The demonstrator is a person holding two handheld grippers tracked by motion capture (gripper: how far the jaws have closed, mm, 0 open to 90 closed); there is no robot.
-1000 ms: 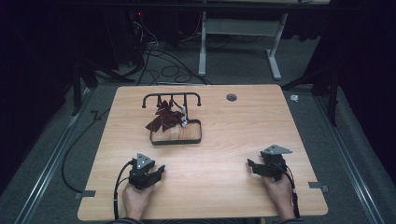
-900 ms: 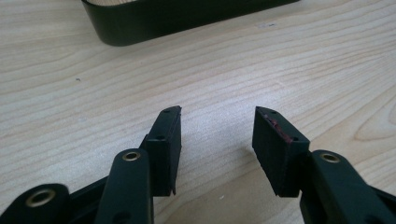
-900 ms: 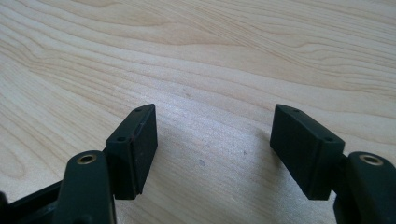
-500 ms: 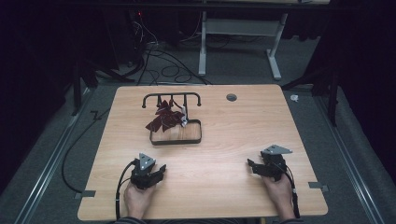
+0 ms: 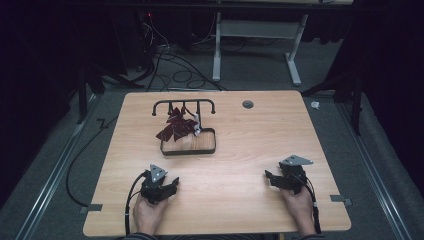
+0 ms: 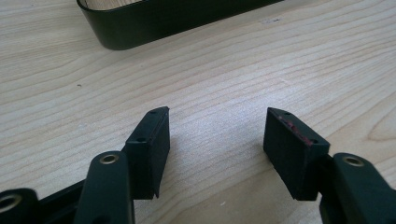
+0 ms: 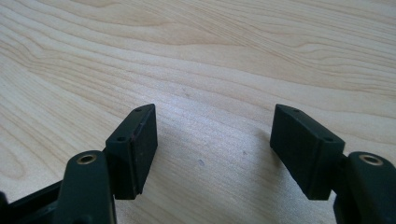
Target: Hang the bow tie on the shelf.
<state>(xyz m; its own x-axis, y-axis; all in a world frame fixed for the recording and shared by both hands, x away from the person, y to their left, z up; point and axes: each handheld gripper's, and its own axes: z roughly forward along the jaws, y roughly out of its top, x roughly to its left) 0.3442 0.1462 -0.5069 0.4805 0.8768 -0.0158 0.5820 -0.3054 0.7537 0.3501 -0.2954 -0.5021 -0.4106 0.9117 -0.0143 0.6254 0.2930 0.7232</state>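
Both sets of jaws are standing wide with nothing between them. The left gripper (image 6: 214, 133) has just been opening its jaws, over bare wood; the right gripper (image 7: 212, 135) is gaping the same way. Both are resting low on the near edge of the desk (image 5: 260, 130), one in each hand, well apart.

Out from the left jaws: the tray (image 6: 140, 28) is sitting just ahead, its dark rounded corner at the top of the left gripper view. In the high view the tray (image 5: 214, 142) is lying left of centre on the desk, with a dark red cloth (image 5: 175, 127) hanging from the rack (image 5: 183, 103) at its far edge and draping down into it. A small white tag (image 5: 197, 131) is showing beside the cloth.

My read: you're starting a reach for the cloth, and the left gripper is the nearer one.

- You're coming from low, so lift before you're crossing the tray wall, or a jaw will likely be catching the rim.
- Aim at a bunched fold, not a loose point.
- Keep the jaws wide until the fabric is sitting well between the pads, then close.
- How the cloth is fixed to the rack can't be made out from here, so pull gently first.
- The right gripper is looking free to steady the tray if it's sliding.
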